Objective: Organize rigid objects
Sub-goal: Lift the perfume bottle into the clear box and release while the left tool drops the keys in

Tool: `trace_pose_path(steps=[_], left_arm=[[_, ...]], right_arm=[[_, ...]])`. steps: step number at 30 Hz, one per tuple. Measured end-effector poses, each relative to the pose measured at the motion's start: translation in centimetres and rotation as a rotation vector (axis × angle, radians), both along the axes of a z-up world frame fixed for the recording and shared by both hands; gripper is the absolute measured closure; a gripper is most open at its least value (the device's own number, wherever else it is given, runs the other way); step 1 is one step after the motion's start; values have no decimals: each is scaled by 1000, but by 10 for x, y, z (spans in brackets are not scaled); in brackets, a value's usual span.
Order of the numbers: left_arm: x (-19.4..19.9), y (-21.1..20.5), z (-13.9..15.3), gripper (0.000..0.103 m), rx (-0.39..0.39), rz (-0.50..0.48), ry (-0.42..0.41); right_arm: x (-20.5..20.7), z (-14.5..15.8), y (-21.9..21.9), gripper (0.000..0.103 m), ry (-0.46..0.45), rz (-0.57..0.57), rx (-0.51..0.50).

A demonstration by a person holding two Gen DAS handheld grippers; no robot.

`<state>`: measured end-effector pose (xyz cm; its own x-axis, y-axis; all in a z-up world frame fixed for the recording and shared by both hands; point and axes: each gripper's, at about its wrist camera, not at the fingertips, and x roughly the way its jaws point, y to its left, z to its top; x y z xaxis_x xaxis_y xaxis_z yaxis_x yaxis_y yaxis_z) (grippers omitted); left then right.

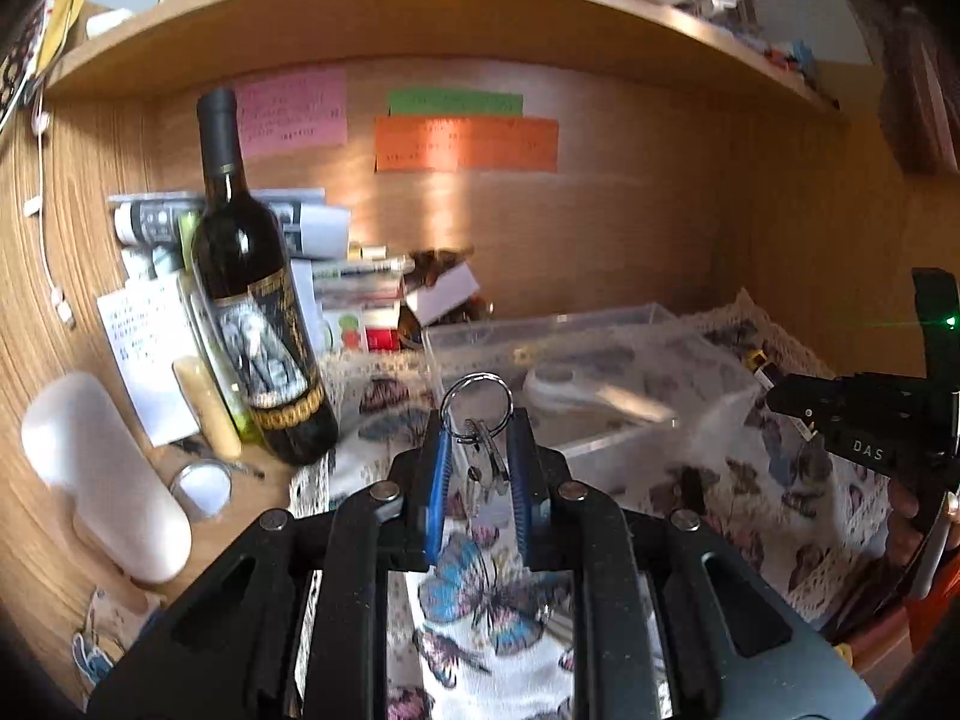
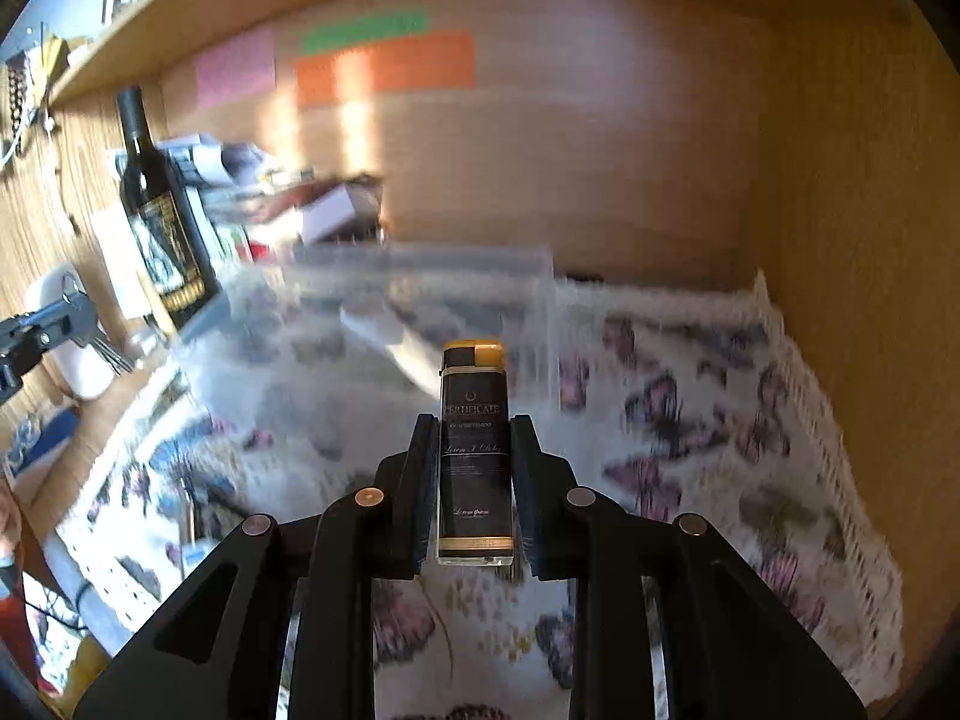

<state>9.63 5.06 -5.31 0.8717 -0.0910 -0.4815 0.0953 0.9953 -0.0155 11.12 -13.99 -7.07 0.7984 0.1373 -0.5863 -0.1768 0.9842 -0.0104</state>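
My left gripper (image 1: 477,429) is shut on a bunch of keys (image 1: 483,456) with a metal ring (image 1: 477,399), held above the butterfly cloth, just in front of a clear plastic box (image 1: 591,381). My right gripper (image 2: 474,426) is shut on a black lighter (image 2: 475,450) with a yellow top, held above the cloth near the same clear box (image 2: 420,300). The right gripper also shows at the right edge of the left wrist view (image 1: 780,393). The left gripper with the keys shows at the left edge of the right wrist view (image 2: 72,312).
A dark wine bottle (image 1: 252,294) stands left of the box, with papers and small boxes behind it. A white case (image 1: 105,474) and a round tin (image 1: 201,486) lie on the wooden desk at left. A white object (image 1: 564,390) lies inside the box. A shelf (image 1: 420,6) runs overhead.
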Motion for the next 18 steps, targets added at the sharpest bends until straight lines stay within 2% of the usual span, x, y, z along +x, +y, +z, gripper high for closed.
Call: trace_pose_path(steps=[4, 7, 13, 18], left_arm=[[14, -3, 14, 85, -19, -12, -22], [26, -7, 21, 85, -26, -17, -25], [56, -14, 17, 85, -43, -32, 15], [87, -20, -3, 85, -52, -54, 95]], right_arm=[[11, 14, 5, 81, -57, 8, -3], [27, 18, 4, 81, -65, 18, 17], [62, 14, 11, 81, -45, 27, 4], [81, 3, 30, 81, 22, 43, -20]])
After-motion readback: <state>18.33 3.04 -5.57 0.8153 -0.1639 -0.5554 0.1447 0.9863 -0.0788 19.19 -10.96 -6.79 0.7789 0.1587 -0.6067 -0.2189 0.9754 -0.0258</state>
